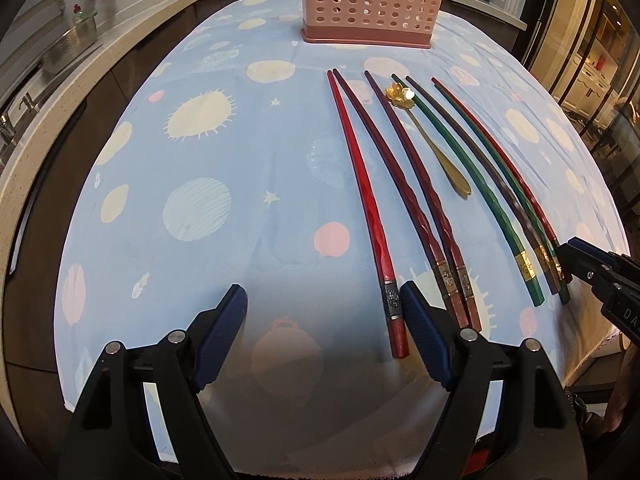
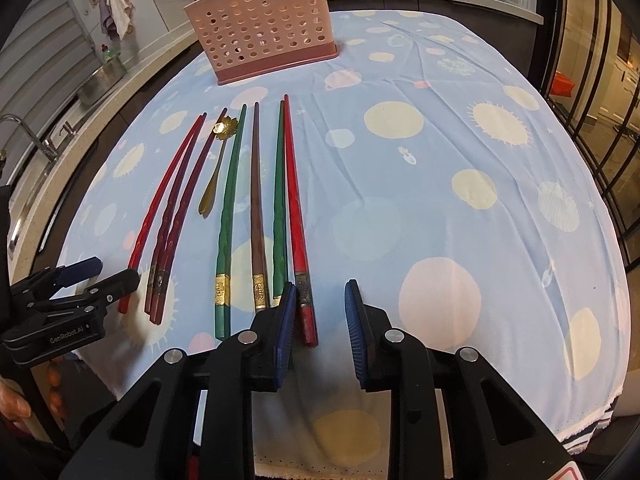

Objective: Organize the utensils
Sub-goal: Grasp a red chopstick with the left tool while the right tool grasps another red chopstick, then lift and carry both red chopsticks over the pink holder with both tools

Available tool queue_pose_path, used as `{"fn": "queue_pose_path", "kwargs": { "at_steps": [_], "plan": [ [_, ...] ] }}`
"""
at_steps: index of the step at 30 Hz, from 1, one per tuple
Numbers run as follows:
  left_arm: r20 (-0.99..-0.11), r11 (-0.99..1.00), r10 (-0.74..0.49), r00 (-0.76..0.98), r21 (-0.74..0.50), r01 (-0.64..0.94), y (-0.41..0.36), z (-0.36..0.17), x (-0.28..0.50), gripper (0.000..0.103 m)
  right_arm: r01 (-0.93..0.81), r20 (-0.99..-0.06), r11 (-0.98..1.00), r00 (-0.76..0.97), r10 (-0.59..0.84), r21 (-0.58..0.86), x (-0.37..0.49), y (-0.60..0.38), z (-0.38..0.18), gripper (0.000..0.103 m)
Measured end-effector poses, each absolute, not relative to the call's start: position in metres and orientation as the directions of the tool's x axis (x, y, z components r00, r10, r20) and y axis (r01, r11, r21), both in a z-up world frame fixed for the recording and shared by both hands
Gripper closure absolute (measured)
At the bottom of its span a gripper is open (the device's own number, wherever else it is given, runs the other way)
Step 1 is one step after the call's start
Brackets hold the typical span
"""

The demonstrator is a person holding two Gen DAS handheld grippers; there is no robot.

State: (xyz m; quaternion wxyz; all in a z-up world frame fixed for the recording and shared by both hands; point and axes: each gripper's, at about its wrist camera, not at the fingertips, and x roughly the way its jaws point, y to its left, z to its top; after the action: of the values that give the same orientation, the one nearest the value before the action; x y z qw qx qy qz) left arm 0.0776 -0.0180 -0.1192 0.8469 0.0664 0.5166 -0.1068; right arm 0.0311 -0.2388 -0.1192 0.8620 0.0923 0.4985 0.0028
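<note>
Right wrist view: right gripper (image 2: 320,286) tipped down over the near edge of the tablecloth (image 2: 440,208), fingers apart with a modest gap, clamped on nothing. Butt end of the right-hand red chopstick (image 2: 298,240) inside that gap, close against the left finger (image 2: 286,320) and well clear of the right one. Neighbouring green chopstick (image 2: 279,208) just outside the same left finger, its end hidden behind the pad. Remaining chopsticks and the gold spoon (image 2: 212,184) fanned out further to the left; pink holder (image 2: 260,32) far ahead of the fingertips, upright.

Left wrist view: left gripper (image 1: 323,288) spread wide over bare cloth, holding nothing. Left-hand red chopstick (image 1: 360,184) running up just beside the inner face of its right finger (image 1: 416,312); contact there impossible to judge.

Likely step: closing on the right-hand red chopstick for the holder.

Risks, as judgement:
- Off-centre stick, so probably shoved or rolled sideways by the far pad instead of being pinched.
- Green neighbour nudged, or dragged along, by the left finger sitting so near it.
- Thin stick flat on soft cloth: pads riding over it, or fabric bunched into the grip.
- Hold at the very butt: long free end liable to droop, swing and catch the holder's rim.
</note>
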Motion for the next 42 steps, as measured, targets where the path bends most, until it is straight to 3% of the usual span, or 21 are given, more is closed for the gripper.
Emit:
{"fn": "queue_pose_path", "kwargs": {
  "at_steps": [4,9,23,32,42],
  "plan": [
    [-0.887,0.967,-0.116,0.447,0.001,0.254,-0.017,-0.118,0.075,0.035,0.087,-0.858,0.986,0.507,0.080,0.143,0.031,-0.237,-0.120,0.084],
    [-0.883,0.960,-0.142,0.446,-0.013,0.280,-0.017,-0.115,0.071,0.055,0.104,-0.859,0.984,0.507,0.071,0.143,0.029,-0.242,-0.121,0.093],
    [-0.880,0.946,-0.229,0.416,-0.099,0.310,-0.016,-0.113,0.068,0.095,0.106,-0.853,0.982,0.516,0.082,0.158,0.023,-0.243,-0.118,0.095],
    [-0.875,0.942,-0.265,0.405,-0.146,0.301,-0.011,-0.105,0.068,0.096,0.108,-0.831,0.980,0.551,0.079,0.165,0.017,-0.248,-0.103,0.096],
    [-0.810,0.941,-0.292,0.509,-0.150,0.302,-0.002,-0.057,0.070,0.096,0.109,-0.767,0.973,0.636,0.088,0.202,0.018,-0.262,-0.062,0.096]
  ]
}}
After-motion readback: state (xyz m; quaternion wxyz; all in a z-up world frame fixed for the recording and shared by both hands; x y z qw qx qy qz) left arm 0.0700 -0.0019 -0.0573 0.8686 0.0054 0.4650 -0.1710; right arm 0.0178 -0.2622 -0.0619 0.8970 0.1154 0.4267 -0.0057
